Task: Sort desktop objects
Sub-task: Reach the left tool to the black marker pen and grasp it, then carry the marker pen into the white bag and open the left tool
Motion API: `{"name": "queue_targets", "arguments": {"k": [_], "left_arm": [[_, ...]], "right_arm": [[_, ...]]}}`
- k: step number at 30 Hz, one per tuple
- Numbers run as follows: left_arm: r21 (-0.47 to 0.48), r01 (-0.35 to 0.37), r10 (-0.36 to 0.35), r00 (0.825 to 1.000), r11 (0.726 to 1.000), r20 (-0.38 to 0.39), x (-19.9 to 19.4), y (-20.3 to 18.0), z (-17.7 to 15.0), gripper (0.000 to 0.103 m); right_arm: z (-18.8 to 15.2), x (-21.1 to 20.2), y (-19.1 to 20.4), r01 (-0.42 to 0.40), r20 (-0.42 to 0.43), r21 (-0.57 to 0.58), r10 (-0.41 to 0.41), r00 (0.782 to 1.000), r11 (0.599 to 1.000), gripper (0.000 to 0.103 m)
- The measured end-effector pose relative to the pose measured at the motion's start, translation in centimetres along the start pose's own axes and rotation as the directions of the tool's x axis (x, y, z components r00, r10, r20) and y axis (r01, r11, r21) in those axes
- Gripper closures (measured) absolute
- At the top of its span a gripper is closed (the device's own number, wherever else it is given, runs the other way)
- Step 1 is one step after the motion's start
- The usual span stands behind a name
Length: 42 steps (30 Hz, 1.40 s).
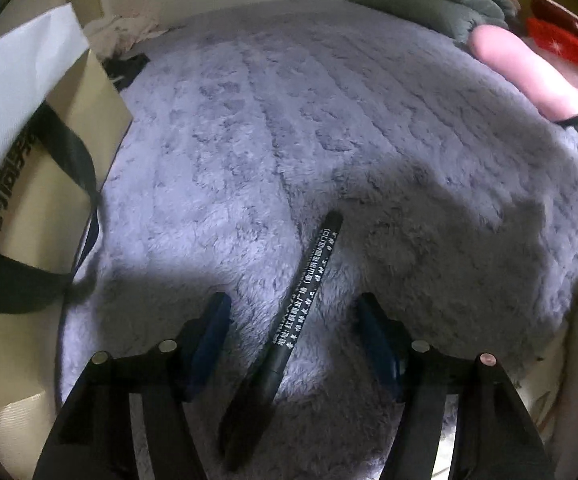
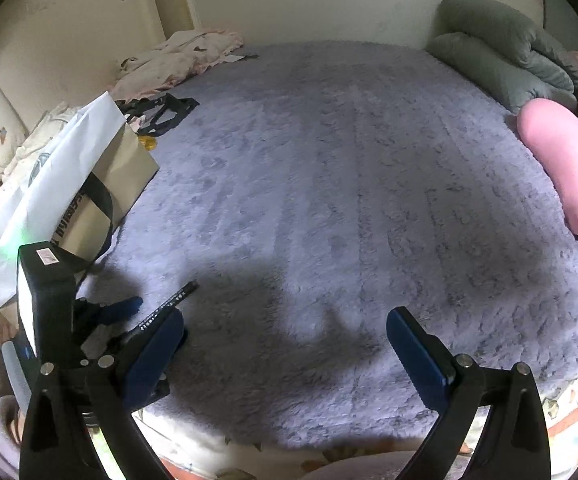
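Observation:
A black pen (image 1: 321, 256) with white printed lettering lies on the grey plush blanket (image 1: 329, 100). It points away and a little to the right. My left gripper (image 1: 292, 300) hangs low over it, and the pen's near half runs between the two blue pads. A gap shows on each side of the pen, so the pads do not press on it. In the right wrist view the same pen (image 2: 177, 298) shows at lower left, beside the left gripper's black housing (image 2: 45, 292). My right gripper (image 2: 285, 320) stands open over bare blanket with nothing between its fingers.
A beige tote bag (image 2: 121, 168) with black straps and a white bag (image 2: 61, 168) stand at the blanket's left edge. A pink cushion (image 2: 565, 168) and a folded green quilt (image 2: 501, 52) lie at the right, rumpled bedding (image 2: 177, 60) at the back left. A red item (image 1: 569, 40) sits far right.

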<state>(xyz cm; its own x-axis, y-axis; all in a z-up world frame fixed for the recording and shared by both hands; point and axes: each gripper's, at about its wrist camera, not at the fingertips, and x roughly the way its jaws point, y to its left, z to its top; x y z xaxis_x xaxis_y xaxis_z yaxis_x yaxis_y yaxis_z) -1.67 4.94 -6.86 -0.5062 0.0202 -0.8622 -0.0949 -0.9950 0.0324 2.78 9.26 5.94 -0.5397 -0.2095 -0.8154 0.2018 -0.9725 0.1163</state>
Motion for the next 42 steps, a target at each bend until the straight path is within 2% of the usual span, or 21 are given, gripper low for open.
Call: {"name": "queue_targets", "arguments": {"k": [2,4,5,6,10,12,17,21,27,31,35,38,42], "left_arm": [[0.006,0.008,-0.008,1.000,1.000,-0.002,-0.3,-0.4,-0.1,0.052],[0.018,0.021,-0.021,1.000,1.000,-0.002,-0.7,-0.8,-0.3,0.071],[0.023,0.013,-0.013,1.000,1.000,-0.002,-0.7,-0.7,0.0,0.074],[0.026,0.008,-0.008,1.000,1.000,-0.002,-0.7,-0.8,0.0,0.082],[0.008,0.028,-0.028,1.000,1.000,-0.002,-0.7,-0.2,1.0,0.087],[0.007,0.029,-0.029,1.000,1.000,0.004,-0.8,-0.1,1.2,0.093],[0.019,0.044,-0.044,0.998,0.999,0.039,-2.1,-0.3,1.8,0.093],[0.037,0.039,-0.042,0.995,0.999,0.086,-3.8,-0.6,2.3,0.093],[0.046,0.030,-0.038,0.982,0.998,0.185,-6.8,-0.4,3.9,0.093],[0.012,0.043,-0.045,0.961,0.999,0.272,-9.6,0.2,5.7,0.093],[-0.016,0.019,-0.012,0.938,1.000,0.345,-12.7,1.3,7.4,0.093],[-0.051,-0.024,0.042,0.924,0.998,0.380,-14.9,2.8,7.8,0.093],[-0.112,-0.067,0.106,0.911,0.992,0.399,-16.2,5.5,7.5,0.093]], "right_arm": [[0.0,0.1,-0.1,-0.011,-0.003,0.007,0.011,1.000,1.000,0.000],[0.0,0.4,-0.1,-0.022,-0.010,0.012,0.022,1.000,1.000,0.000],[0.1,0.4,-0.1,-0.025,-0.011,0.013,0.025,1.000,1.000,0.000],[0.1,0.4,0.0,-0.029,-0.012,0.014,0.030,0.999,0.999,0.000],[0.0,0.6,0.2,-0.031,-0.014,0.011,0.031,0.999,0.999,0.000],[0.0,0.7,0.3,-0.034,-0.015,0.010,0.034,0.999,0.999,0.000],[0.1,1.3,0.1,-0.080,-0.034,0.037,0.081,0.996,0.996,0.000],[0.1,1.2,-0.8,-0.137,-0.018,0.106,0.140,0.990,0.985,0.000],[0.2,1.4,-2.3,-0.258,-0.004,0.204,0.264,0.964,0.944,0.000],[0.4,1.1,-2.0,-0.287,0.014,0.204,0.290,0.957,0.936,0.000],[0.5,1.6,-2.2,-0.288,0.003,0.238,0.296,0.955,0.928,0.000],[0.4,2.0,-2.6,-0.322,-0.003,0.278,0.336,0.942,0.905,0.000],[0.4,2.0,-2.6,-0.324,-0.005,0.281,0.338,0.941,0.903,0.000]]}}
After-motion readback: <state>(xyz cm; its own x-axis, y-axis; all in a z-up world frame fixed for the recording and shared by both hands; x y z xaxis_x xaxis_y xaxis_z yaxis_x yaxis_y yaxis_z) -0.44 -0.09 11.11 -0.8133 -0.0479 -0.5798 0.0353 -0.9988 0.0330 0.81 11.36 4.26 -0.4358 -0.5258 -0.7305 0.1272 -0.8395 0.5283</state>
